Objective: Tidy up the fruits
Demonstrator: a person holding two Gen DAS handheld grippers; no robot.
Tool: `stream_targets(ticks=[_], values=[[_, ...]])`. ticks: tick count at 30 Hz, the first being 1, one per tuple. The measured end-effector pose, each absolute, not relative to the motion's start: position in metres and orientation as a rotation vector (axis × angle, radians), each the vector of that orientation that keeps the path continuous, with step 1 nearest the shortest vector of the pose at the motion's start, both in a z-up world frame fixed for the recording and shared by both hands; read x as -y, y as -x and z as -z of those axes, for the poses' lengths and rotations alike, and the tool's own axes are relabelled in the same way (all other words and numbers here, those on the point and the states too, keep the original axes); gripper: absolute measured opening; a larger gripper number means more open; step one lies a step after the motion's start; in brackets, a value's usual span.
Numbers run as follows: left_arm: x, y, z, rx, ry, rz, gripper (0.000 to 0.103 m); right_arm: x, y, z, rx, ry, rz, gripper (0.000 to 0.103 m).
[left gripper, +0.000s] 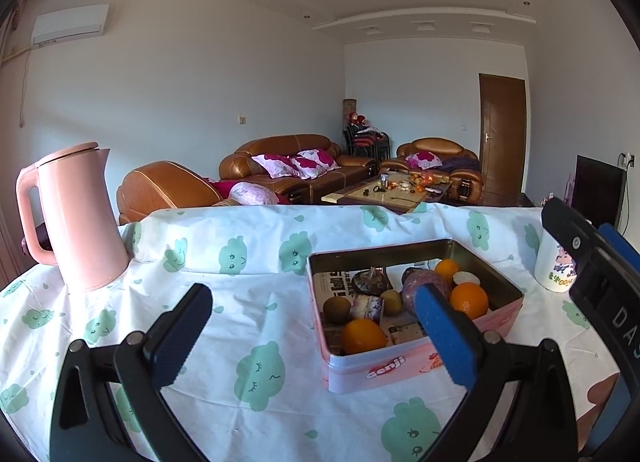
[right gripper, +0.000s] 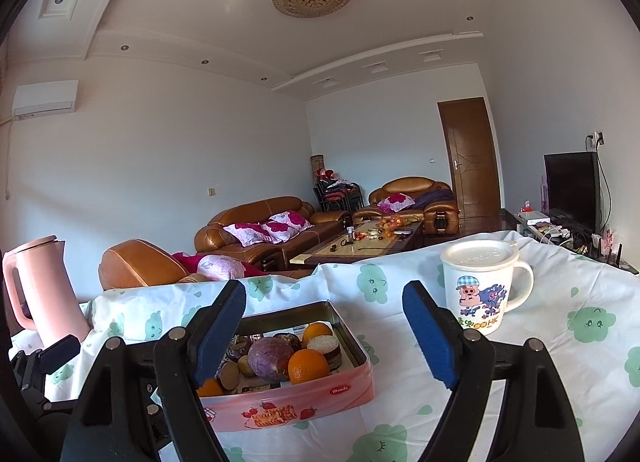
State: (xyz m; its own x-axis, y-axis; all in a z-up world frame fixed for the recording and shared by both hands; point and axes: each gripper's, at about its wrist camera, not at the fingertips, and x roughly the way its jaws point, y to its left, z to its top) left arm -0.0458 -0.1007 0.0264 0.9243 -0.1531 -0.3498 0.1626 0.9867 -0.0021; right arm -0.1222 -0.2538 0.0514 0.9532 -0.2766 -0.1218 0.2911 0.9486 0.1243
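Left tongs (left gripper: 312,330): jaws spread wide with nothing between the blue pads; they hover low over the tablecloth, the right pad in front of the tin's near corner.
Right tongs (right gripper: 324,332): also spread wide and empty, pointing across the table, the left pad over the tin's near left side and the right pad just in front of the mug.
Tin (right gripper: 352,346): a shallow rectangular box, pink on the outside with a strawberry cake picture and a red label, dull metal inside, printed paper on its floor; it sits on the table between the kettle and the mug, nearer the mug.
Fruit: all of it lies in the tin. An orange (left gripper: 469,300) sits toward the right side, a second orange (left gripper: 362,336) at the near left corner, and a third is half hidden at the back.
Purple lump (right gripper: 270,358): round, dull purple skin, in the middle of the tin touching the right orange.
Brown pieces: a small brown round fruit (left gripper: 337,309) at the left wall; a cut piece with a pale face at the back right; other dark bits I cannot identify.
Kettle (left gripper: 80,218): pink, lid closed, upright at the table's far left edge.
Mug (right gripper: 482,290): white, lidded, cartoon pig print, handle to the right.
Tablecloth (left gripper: 256,294): white with green cloud faces, creased.
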Motion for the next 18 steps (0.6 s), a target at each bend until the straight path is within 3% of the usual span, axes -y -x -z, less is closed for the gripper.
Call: stream_targets(ticks=[18], values=[[0.1009,0.0468,-0.0259,-0.356,-0.028,0.161,0.103,0.2548,0.126,-0.0506,-0.101,-0.146,0.303,0.082]])
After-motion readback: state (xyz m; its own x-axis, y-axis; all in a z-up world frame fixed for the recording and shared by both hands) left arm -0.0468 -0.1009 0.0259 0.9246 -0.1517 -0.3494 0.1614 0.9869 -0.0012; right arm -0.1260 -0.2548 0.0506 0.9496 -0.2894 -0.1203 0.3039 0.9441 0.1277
